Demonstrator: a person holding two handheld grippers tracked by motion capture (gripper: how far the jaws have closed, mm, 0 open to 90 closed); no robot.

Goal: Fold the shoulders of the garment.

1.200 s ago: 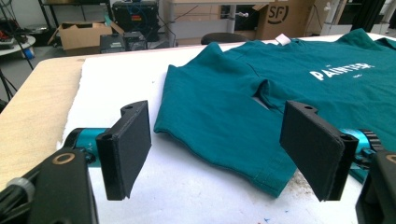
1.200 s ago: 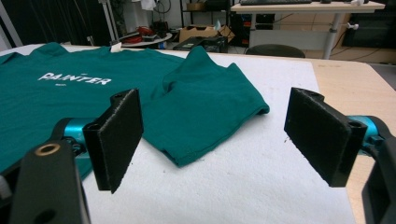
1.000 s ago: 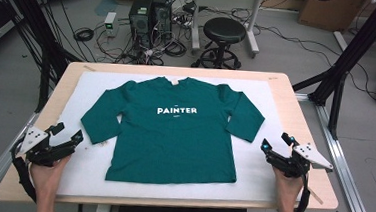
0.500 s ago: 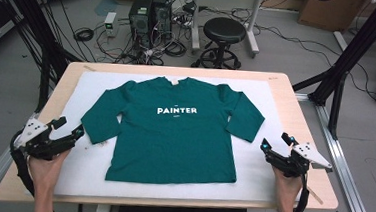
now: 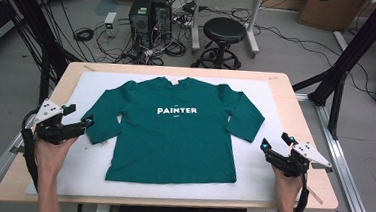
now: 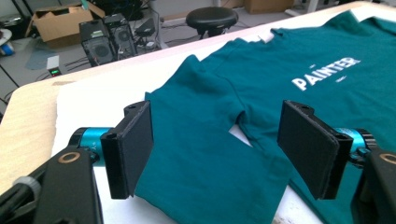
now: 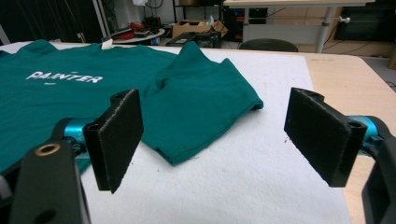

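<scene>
Two tongs sit at the near edges of the desk (image 5: 296, 101), one in each hand of the person. A green long-sleeved shirt (image 5: 174, 135) printed PAINTER lies flat, front up, on a white mat (image 5: 271, 179) in the middle of the desk, collar toward the far side. The left tongs (image 5: 82, 125) stand wide open just at the cuff of the shirt's left-hand sleeve (image 6: 205, 140), which lies between the jaws in the left gripper view; no grip on the cloth. The right tongs (image 5: 272, 148) also gape wide, empty, over bare mat, near but clear of the other sleeve (image 7: 205, 98)
</scene>
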